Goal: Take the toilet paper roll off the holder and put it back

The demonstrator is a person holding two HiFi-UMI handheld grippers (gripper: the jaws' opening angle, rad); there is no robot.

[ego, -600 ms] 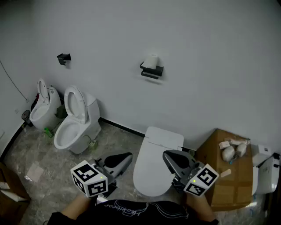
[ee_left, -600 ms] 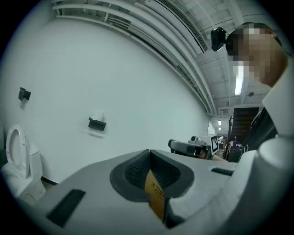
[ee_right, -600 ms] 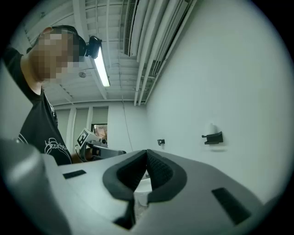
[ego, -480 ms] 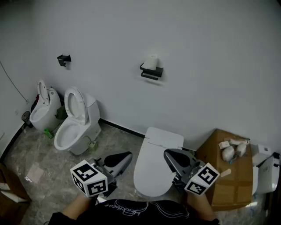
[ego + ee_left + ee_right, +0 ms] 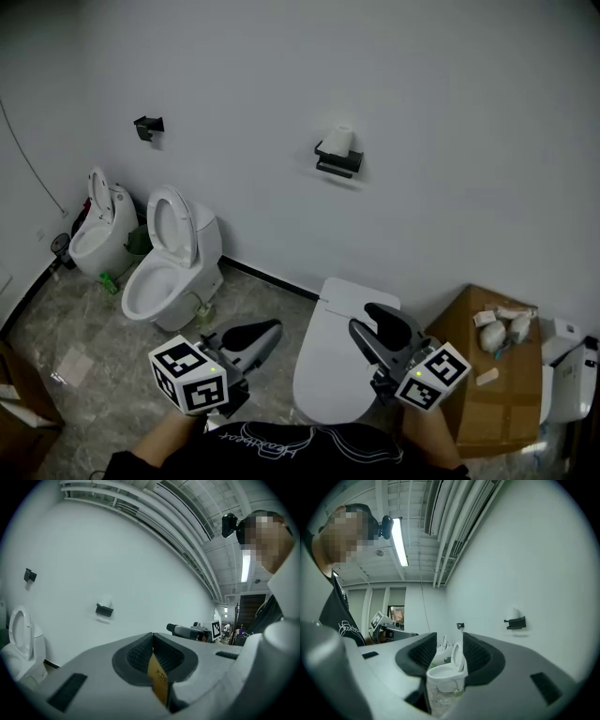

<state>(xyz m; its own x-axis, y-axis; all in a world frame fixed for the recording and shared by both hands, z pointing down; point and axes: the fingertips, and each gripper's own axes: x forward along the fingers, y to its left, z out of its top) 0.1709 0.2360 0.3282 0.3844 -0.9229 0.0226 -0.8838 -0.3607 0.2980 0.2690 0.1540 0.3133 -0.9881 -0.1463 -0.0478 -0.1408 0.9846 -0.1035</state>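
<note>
Grey plastic jaws on two grippers, one in each hand, both pointing level toward the wall. The left gripper (image 5: 152,635) has its jaws closed, tips meeting. A yellow printed tab (image 5: 159,681) stands in the hollow behind the tips; whether it belongs to the gripper cannot be told. The right gripper (image 5: 445,641) has its jaws partly apart with a moderate gap. Nothing is gripped; only a distant toilet shows through the gap.

In the head view both grippers sit low, the right one above the closed-lid toilet (image 5: 342,356). Three toilets can be counted: that one in the middle, an open-seat toilet (image 5: 173,262) to the left, and a farther toilet (image 5: 98,230) beside it at the left edge. One cardboard box (image 5: 487,403) stands to the right, with a few small pale items on top.

One toilet paper roll (image 5: 338,140) stands upright on one black holder (image 5: 339,162) fixed high on the white wall (image 5: 469,141), well apart from both grippers. One more black wall fitting (image 5: 148,126) hangs farther left.
</note>
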